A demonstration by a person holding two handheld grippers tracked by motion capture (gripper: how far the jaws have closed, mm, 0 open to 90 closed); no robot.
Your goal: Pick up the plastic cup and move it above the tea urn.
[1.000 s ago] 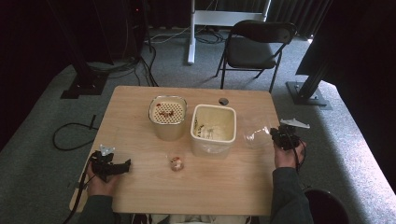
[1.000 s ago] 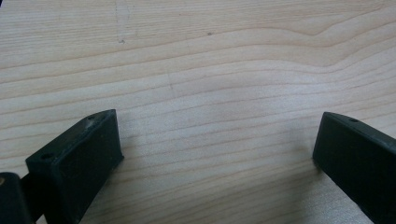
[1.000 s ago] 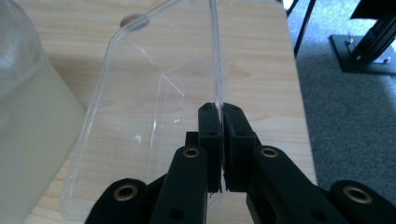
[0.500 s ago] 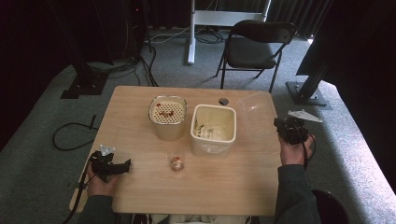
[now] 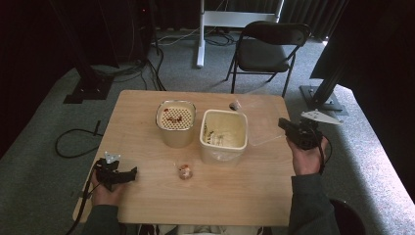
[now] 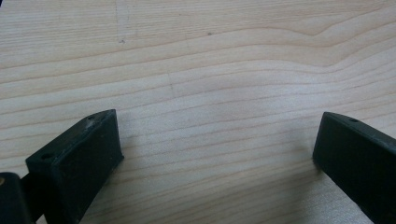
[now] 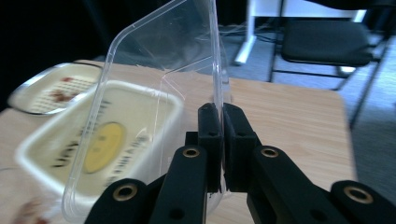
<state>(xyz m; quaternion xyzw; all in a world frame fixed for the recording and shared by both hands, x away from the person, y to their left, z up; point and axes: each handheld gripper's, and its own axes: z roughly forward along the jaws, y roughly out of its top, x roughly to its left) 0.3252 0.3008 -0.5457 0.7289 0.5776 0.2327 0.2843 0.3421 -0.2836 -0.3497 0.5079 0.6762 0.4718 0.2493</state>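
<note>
Here my right claw (image 7: 219,140) is clenched on the edge of a clear, thin plastic lid (image 7: 159,93), which stands tilted up from the jaws in the middle of the right claw view; in the high view the lid (image 5: 262,129) hangs at centre right, just beside the cream square plastic tub (image 5: 224,134). I judge the lid feather-light, bendy and slick, so a pinch on the rim, near a corner where the fold stiffens it, should keep it from twisting or slipping out. Squeezing harder would likely only crease it.

My left claw (image 5: 125,175) rests released at the lower left of the high view, its jaws spread wide over bare wooden desk (image 6: 210,60).

The tub holds some pale bits I cannot make out. Left of it, a round tan pot (image 5: 175,122) carries a perforated insert with reddish scraps on it. A small crumpled wrapper (image 5: 185,171) lies in front.
</note>
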